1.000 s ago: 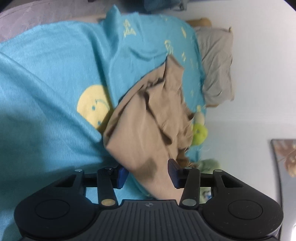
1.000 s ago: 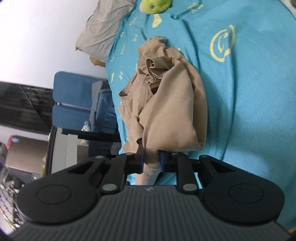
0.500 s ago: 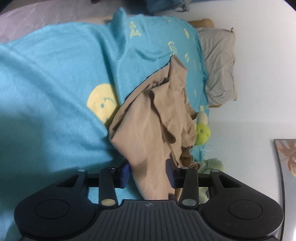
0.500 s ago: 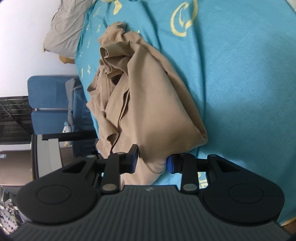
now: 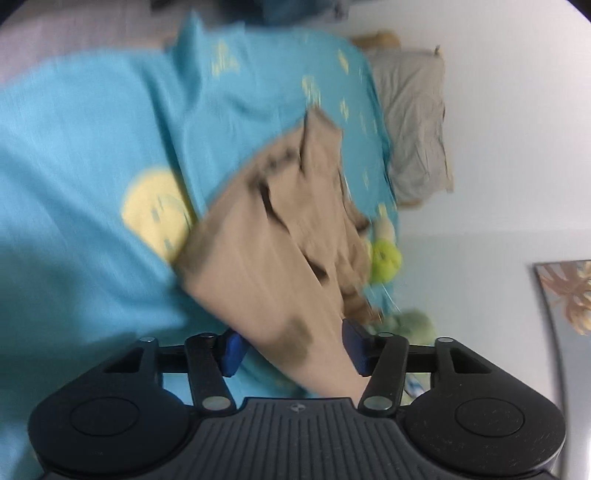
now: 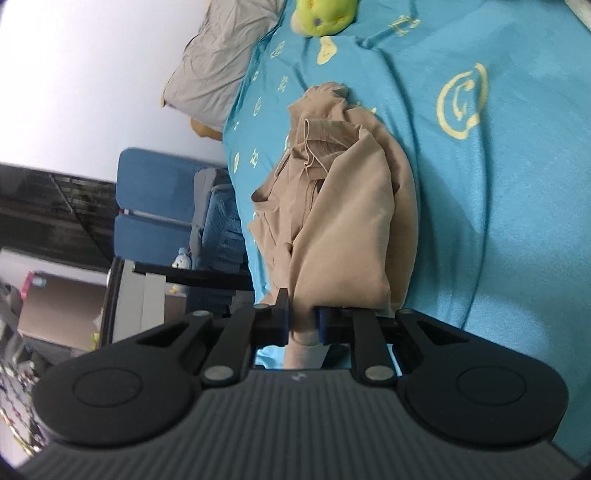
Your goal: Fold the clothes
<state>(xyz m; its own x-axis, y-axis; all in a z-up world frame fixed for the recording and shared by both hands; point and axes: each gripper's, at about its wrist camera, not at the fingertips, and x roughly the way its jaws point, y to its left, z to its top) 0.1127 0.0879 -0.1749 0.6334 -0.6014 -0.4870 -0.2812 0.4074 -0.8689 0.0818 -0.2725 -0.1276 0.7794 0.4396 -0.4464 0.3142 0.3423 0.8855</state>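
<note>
The left gripper (image 5: 293, 347) has its two blue-tipped fingers (image 5: 232, 350) spread wide, with a strip of the tan garment (image 5: 266, 258) running between them — the cloth touches or passes close to the right-hand pad, but nothing is clamped. That view is smeared by motion blur. The right gripper (image 6: 303, 319) has its fingers (image 6: 282, 317) drawn in close, pinching a narrow bunch of the tan garment (image 6: 347, 236) between the pads.

There is one garment, crumpled in a heap on the bed's turquoise sheet (image 6: 498, 206), which is printed with yellow smiley faces and small symbols. From the right wrist, its near end rises into the fingers while the rest lies bunched toward the head of the bed.

One grey pillow (image 6: 225, 62) lies at the head of the bed, against the white wall. One lime-green plush toy (image 6: 325, 14) rests on the sheet just beside the pillow. A blue chair (image 6: 155, 206) stands next to the bed.
</note>
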